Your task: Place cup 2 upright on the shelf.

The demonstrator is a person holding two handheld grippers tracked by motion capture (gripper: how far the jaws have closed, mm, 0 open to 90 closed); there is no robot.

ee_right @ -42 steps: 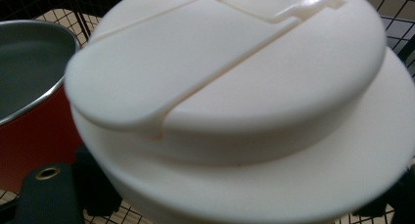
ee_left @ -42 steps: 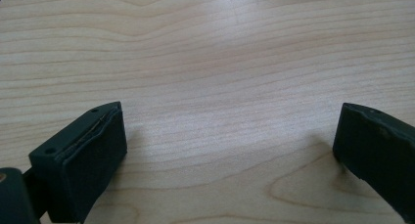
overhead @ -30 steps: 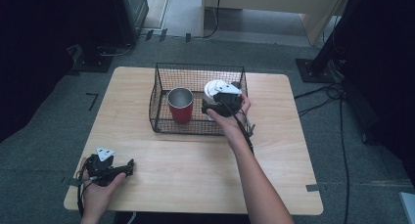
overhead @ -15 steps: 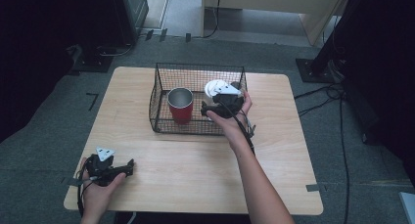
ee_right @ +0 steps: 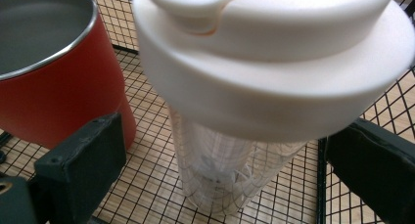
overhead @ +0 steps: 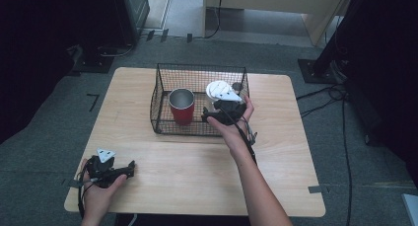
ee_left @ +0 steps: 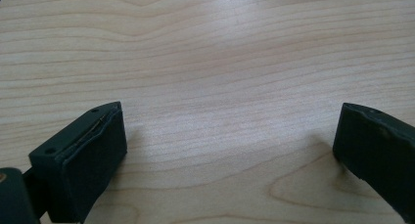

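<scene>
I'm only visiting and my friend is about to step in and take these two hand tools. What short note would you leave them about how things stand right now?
Right gripper: open, jaws on either side of the clear shaker bottle with the white lid, not closed on it yet.
Left gripper: open, holding nothing, resting on the table at its near left corner.
Things: the bottle stands upright inside the wire basket, next to the red cup, which also stands upright in it.
Done: the right gripper is lined up around the bottle.
Left: probably closing on the bottle and lifting it; where it goes afterwards can't be told.
</scene>
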